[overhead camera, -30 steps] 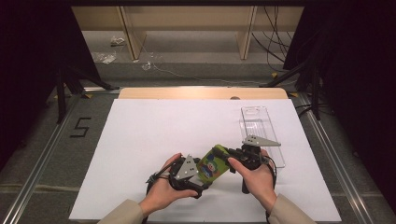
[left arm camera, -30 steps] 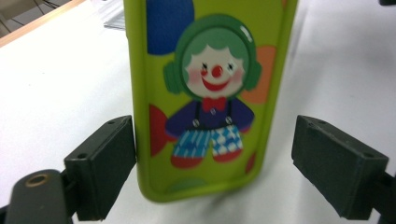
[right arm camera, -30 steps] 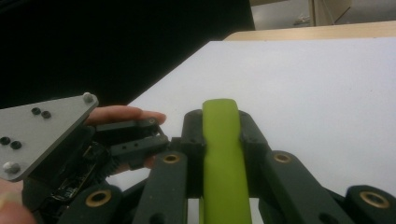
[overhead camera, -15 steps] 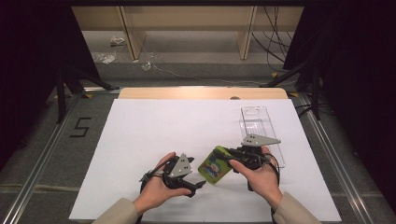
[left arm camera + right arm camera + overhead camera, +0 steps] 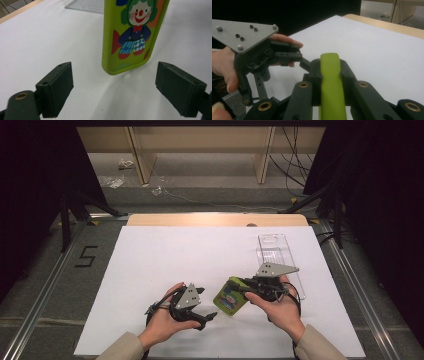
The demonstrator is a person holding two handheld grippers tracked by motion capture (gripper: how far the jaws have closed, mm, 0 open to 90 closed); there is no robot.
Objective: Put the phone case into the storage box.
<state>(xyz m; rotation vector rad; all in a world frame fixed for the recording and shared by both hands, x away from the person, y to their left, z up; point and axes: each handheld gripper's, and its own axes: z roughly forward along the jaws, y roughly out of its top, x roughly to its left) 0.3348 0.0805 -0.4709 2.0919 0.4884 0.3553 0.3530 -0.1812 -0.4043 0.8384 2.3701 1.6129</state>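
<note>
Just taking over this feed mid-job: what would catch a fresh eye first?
The bright green phone case with a cartoon clown stands out, clamped edge-on in the right claw near the front of the white table. The left claw faces it, jaws open. A clear plastic tray lies behind.

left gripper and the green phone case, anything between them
Nothing: in the left gripper view, bare white table lies between the open left gripper and the green phone case, which the right gripper clamps.
</note>
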